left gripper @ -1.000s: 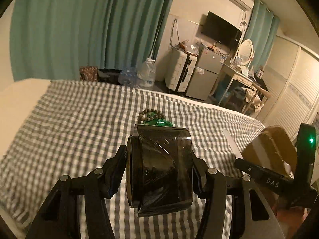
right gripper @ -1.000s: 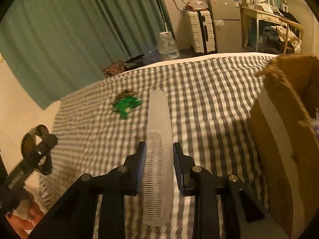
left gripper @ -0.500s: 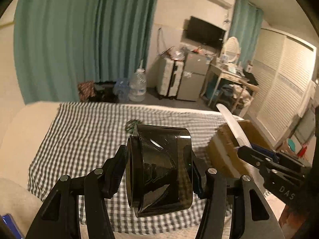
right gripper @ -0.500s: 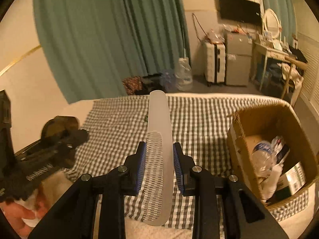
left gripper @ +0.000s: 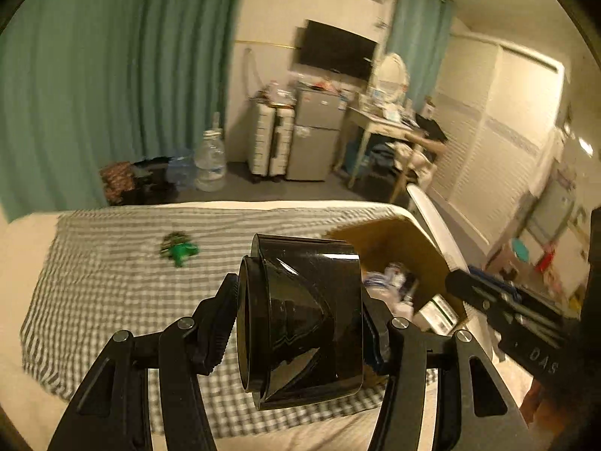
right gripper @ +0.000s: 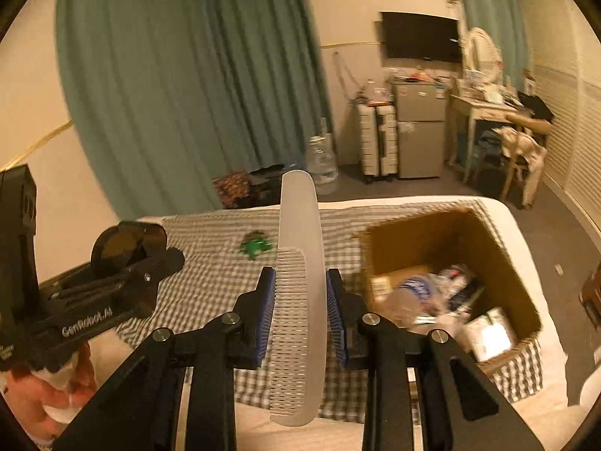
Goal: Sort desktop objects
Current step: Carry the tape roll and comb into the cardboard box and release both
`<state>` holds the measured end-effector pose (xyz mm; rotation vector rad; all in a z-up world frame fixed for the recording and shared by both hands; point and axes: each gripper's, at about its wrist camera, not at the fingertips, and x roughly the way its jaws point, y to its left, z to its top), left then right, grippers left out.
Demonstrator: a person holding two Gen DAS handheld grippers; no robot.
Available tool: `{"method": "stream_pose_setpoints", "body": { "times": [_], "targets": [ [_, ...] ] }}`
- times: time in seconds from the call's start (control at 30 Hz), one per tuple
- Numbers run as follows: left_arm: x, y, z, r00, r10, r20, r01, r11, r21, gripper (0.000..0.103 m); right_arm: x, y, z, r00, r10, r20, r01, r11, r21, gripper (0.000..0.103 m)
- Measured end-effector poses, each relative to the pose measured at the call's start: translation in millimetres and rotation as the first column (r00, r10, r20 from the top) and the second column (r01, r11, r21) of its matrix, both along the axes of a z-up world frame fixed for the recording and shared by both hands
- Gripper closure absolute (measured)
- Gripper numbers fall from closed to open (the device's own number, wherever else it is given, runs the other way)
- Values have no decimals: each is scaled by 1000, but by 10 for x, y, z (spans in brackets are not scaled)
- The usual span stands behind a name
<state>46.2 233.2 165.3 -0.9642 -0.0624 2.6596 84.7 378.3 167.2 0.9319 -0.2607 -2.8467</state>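
Both claws stand higher and further back from the bed than a second ago: the checked cloth (right gripper: 210, 285), which then filled each view, now shows whole, with its near hem and the bed's (left gripper: 33, 233) pale edges around it. The left claw (left gripper: 300, 323) stays clamped on a dark, glossy cylinder (left gripper: 300, 319), its pads pressing both sides. The right claw (right gripper: 300, 312) keeps a narrow grip on a white comb (right gripper: 298, 289), which stands on edge between the blue pads, teeth to the left. The cardboard box (right gripper: 507, 259), earlier only a wall at the right edge, now lies open to view at the bed's right side, with packets and wrappers inside. A green toy (right gripper: 256, 246) with a bead bracelet lies alone on the cloth, well apart from the box; bare cloth lies between them. In the right wrist view the left claw sits at lower left, a hand (right gripper: 49, 394) beneath it. Beyond the bed's far edge lies open floor up to the curtains (left gripper: 112, 75).
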Motion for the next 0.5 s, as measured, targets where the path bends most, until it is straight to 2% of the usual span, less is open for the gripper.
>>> {"method": "stream_pose_setpoints", "body": {
  "times": [0.1, 0.2, 0.43, 0.5],
  "targets": [
    [-125, 636, -109, 994, -112, -3, 111, 993, -43, 45, -4, 395, -93, 997, -81, 4, 81, 997, -19, 77],
    [-301, 1127, -308, 987, -158, -16, 155, 980, -122, 45, -86, 780, -259, 986, -165, 33, 165, 986, -18, 77],
    [-967, 1634, -860, 969, -225, 98, 234, 968, -93, 45, -400, 1423, -829, 941, -309, 141, 315, 949, -25, 77],
    [-951, 1666, -948, 966, -240, 100, 248, 965, -88, 42, -488, 1479, -946, 937, -318, 146, 324, 946, -17, 77]
  ]
}}
